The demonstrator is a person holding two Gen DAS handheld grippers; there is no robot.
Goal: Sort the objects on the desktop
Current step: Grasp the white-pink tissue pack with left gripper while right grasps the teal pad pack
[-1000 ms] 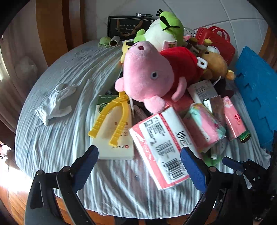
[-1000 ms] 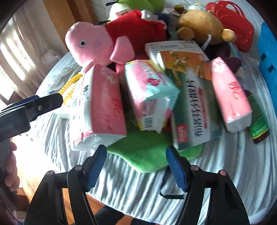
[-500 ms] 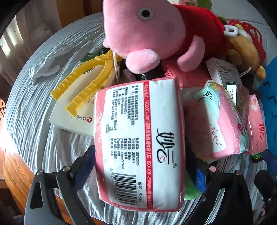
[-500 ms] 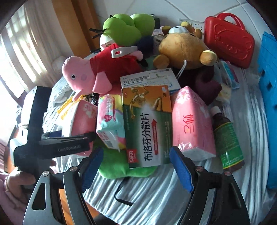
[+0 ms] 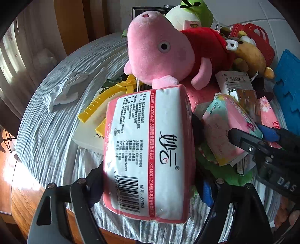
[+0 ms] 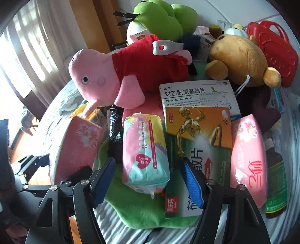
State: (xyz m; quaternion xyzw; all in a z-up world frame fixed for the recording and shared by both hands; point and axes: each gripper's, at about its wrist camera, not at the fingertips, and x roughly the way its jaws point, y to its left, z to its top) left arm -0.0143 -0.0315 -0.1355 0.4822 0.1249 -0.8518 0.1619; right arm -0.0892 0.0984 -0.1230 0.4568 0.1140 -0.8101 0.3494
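A pink-and-white tissue pack (image 5: 150,150) fills the gap of my left gripper (image 5: 151,178). Its jaws are closing, and both pads sit against the pack's sides, mostly hidden behind it. The same pack (image 6: 75,150) shows at the left of the right wrist view. A pastel pink-and-teal soft pack (image 6: 144,150) lies on a green cloth (image 6: 136,208), between the fingers of my right gripper (image 6: 148,161). Those jaws are closing too, with a small gap still showing on each side of the pack. The left wrist view shows a right finger (image 5: 243,140) lying over that pack (image 5: 223,131).
A pink pig plush (image 5: 159,48), a green plush (image 6: 159,16), a brown bear (image 6: 238,54) and a red case (image 6: 275,50) pile up behind. Medicine boxes (image 6: 198,131), another pink pack (image 6: 247,159) and a bottle (image 6: 275,178) lie to the right. Yellow tongs (image 5: 97,105) and a glove (image 5: 61,92) are left.
My left gripper has come down over the tissue pack, which now sits between its narrowed jaws. My right gripper has swung from the medicine box to the pastel pack, and its jaws have narrowed.
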